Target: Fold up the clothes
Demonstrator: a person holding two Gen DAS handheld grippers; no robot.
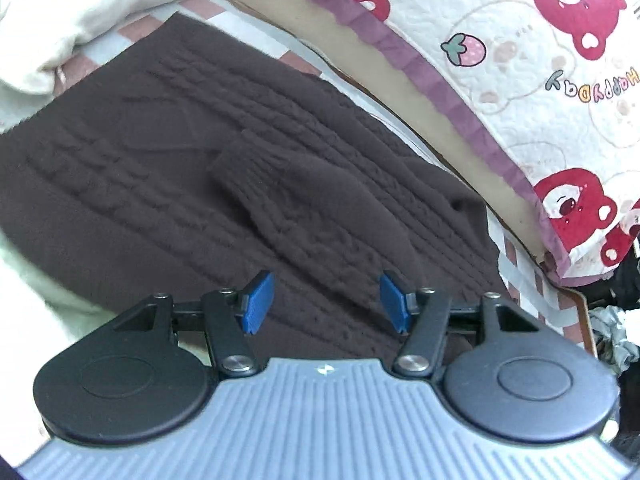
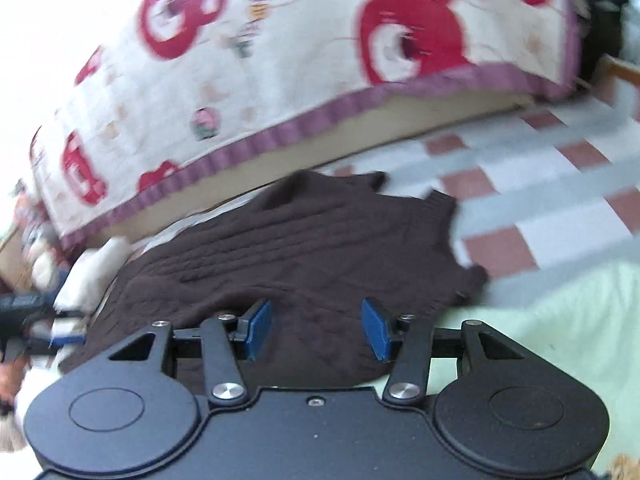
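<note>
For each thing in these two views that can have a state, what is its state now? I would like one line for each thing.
Left tool: open, holds nothing, above the sweater.
Right tool: open, holds nothing, above the sweater.
Sweater: lies flat.
Sleeve: folded in across the sweater's body, cuff on top.
Bear blanket: hangs over an edge behind the sweater.
Checked sheet: spread out under the sweater.
</note>
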